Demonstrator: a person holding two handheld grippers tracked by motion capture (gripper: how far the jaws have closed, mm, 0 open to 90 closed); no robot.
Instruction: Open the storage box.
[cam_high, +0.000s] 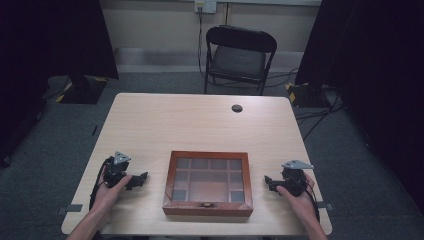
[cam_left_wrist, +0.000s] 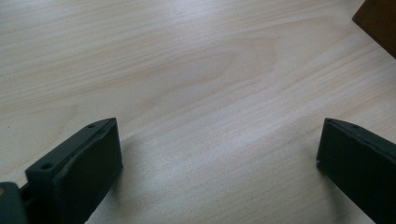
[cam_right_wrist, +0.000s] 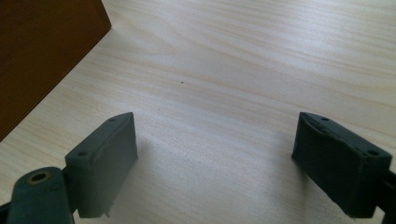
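The wooden box (cam_high: 208, 183) sits shut at the near middle of the desk (cam_high: 200, 125), its clasp side toward the person, between the left gripper (cam_high: 141, 178) and the right gripper (cam_high: 268, 182). Both grippers rest low over the desk, each apart from a side of the box, with jaws spread wide and nothing between them.

The likeliest trouble is the lid. The small metal clasp (cam_high: 205, 204) at the front edge is a tiny target for broad, blunt jaws, and a jaw could slide off it or shove the whole box across the smooth desk. The box is also wider than either pair of jaws appears to open, so pinching its body from the side would probably fail. If one gripper lifts the lid without the other steadying the base, the box may tip or skate. The lid panel looks like glass, so a hard knock could mark it.

The box is reddish-brown, squared, with a framed see-through top showing a grid of compartments. The desk is pale wood grain, matte and flat. The jaws are black, blocky and slightly rounded.
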